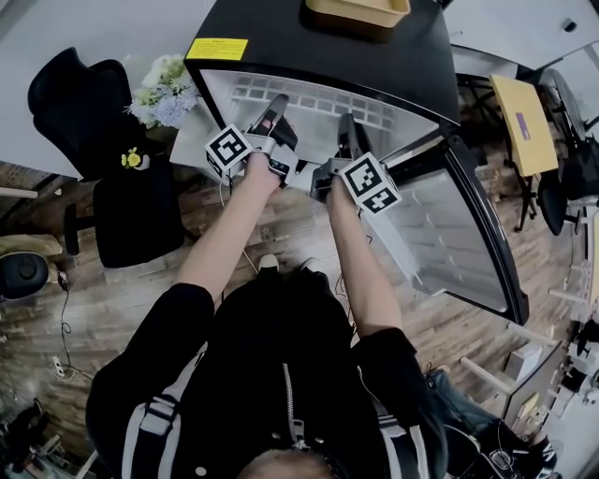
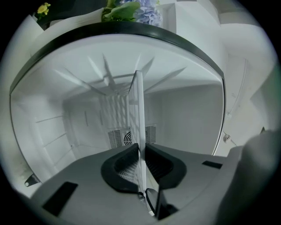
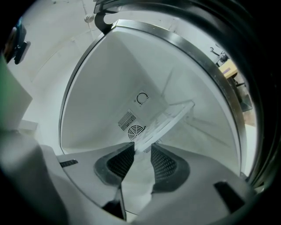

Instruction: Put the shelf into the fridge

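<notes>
L. gripper (image 2: 140, 148) & r. gripper (image 3: 141, 148) are each being clamped on the near edge of the shelf (image 2: 138, 101), which is being held inside the fridge (image 2: 189, 114), far end toward 12 o'clock. Risk: if tilted, it's prob. being jammed vs. the side wall (image 2: 44, 132), or twisted out of a pinch.

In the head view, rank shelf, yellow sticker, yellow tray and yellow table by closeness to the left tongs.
1. Shelf, held in the left tongs.
2. Yellow sticker, front corner atop the fridge.
3. Yellow tray, farther back.
4. Yellow table, far right.
</notes>
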The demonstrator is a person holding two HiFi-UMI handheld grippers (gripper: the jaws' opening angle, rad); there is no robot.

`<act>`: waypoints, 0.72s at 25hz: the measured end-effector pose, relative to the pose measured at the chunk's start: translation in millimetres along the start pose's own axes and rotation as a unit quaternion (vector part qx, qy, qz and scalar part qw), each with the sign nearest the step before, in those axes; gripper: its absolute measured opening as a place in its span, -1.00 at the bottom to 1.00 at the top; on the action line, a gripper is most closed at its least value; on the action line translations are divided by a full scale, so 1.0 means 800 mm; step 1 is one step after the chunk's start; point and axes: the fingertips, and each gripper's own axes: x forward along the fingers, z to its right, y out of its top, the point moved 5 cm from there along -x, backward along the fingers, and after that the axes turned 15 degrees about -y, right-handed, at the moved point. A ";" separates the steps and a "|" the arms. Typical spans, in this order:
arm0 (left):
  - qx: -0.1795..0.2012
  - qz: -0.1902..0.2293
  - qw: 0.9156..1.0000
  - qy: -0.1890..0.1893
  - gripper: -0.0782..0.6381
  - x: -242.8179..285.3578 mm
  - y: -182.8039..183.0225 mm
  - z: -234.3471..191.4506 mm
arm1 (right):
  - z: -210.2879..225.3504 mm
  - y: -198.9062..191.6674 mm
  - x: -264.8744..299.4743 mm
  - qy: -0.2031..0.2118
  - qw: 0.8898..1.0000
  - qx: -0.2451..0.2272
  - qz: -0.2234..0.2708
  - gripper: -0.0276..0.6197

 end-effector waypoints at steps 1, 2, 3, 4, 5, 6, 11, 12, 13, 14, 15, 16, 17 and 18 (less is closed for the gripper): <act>0.000 0.001 1.000 -0.001 -0.64 0.000 0.000 0.000 | 0.000 0.000 0.000 0.001 1.000 -0.002 0.001 -0.57; 0.000 0.000 1.000 -0.003 -0.64 0.000 0.000 0.000 | 0.000 0.000 0.000 0.001 1.000 -0.003 0.002 -0.56; 0.002 -0.003 1.000 -0.004 -0.64 0.000 0.000 0.000 | 0.001 0.000 0.000 0.001 1.000 -0.005 0.002 -0.56; 0.003 -0.007 1.000 -0.004 -0.64 0.001 0.000 0.000 | 0.001 0.000 -0.001 0.001 1.000 -0.007 0.002 -0.56; 0.006 -0.010 1.000 -0.003 -0.64 0.001 0.001 0.000 | 0.001 0.000 -0.001 0.002 1.000 -0.009 0.001 -0.56; 0.009 -0.013 1.000 -0.002 -0.64 0.000 0.001 0.000 | 0.001 0.001 -0.001 0.002 1.000 -0.011 0.001 -0.55; 0.035 -0.022 0.999 -0.001 -0.64 -0.018 -0.001 0.007 | 0.002 0.000 -0.006 0.003 1.000 -0.030 -0.003 -0.52; 0.043 -0.026 0.999 -0.002 -0.64 -0.022 0.000 0.010 | 0.001 -0.001 -0.008 0.005 0.999 -0.038 -0.004 -0.52; 0.052 -0.032 0.998 -0.004 -0.64 -0.026 0.000 0.013 | 0.000 -0.003 -0.011 0.007 0.999 -0.047 -0.005 -0.53; 0.065 -0.042 0.997 -0.008 -0.64 -0.029 0.000 0.018 | 0.001 -0.007 -0.014 0.011 0.998 -0.056 -0.007 -0.55; 0.081 -0.054 0.995 -0.009 -0.64 -0.032 -0.001 0.023 | 0.001 -0.012 -0.017 0.016 0.998 -0.067 -0.010 -0.56; 0.103 -0.069 0.992 -0.005 -0.64 -0.036 -0.001 0.029 | 0.000 -0.015 -0.022 0.020 0.996 -0.081 -0.012 -0.58; 0.130 -0.086 0.988 0.002 -0.64 -0.040 -0.002 0.036 | -0.002 -0.017 -0.028 0.023 0.995 -0.100 -0.011 -0.61; 0.158 -0.102 0.982 0.007 -0.64 -0.045 -0.003 0.043 | -0.004 -0.018 -0.035 0.024 0.992 -0.120 -0.009 -0.66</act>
